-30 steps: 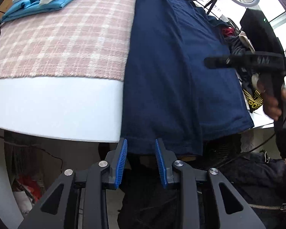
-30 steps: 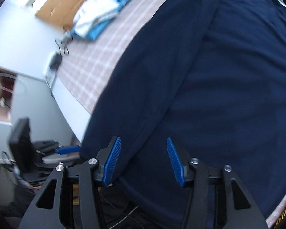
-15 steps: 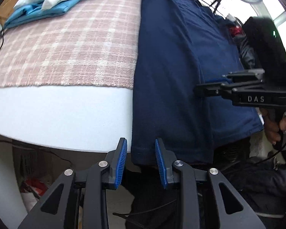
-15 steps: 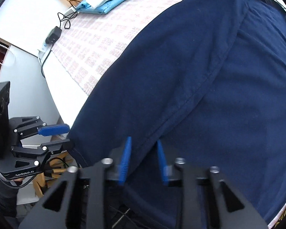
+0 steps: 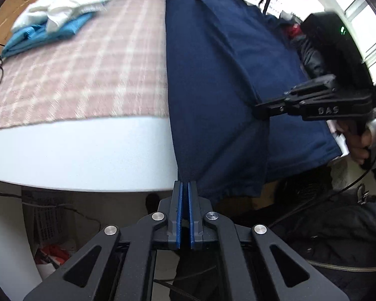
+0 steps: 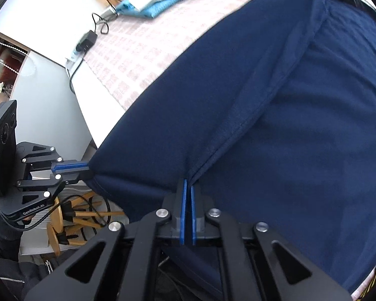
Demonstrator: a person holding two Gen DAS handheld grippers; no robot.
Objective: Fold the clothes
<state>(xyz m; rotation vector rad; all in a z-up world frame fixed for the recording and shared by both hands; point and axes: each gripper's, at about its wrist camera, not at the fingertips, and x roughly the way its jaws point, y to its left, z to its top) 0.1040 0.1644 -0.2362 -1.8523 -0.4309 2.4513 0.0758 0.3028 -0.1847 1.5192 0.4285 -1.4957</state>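
Observation:
A navy blue garment lies on the table and hangs over its near edge; it fills the right wrist view. My left gripper is shut on the garment's lower left corner at the hem. My right gripper is shut on the hem of a folded-over flap. In the left wrist view the right gripper pinches the cloth to the right. In the right wrist view the left gripper holds the corner at the left.
A pink plaid cloth covers the white table. Folded blue and white clothes lie at the far left. A charger and cable sit near the table's edge. Dark clothes pile below at the right. A wooden stool stands under the table.
Both grippers have closed on the navy garment's hem: the left on its corner, the right on the folded flap's edge. The cloth now pulls taut between them.

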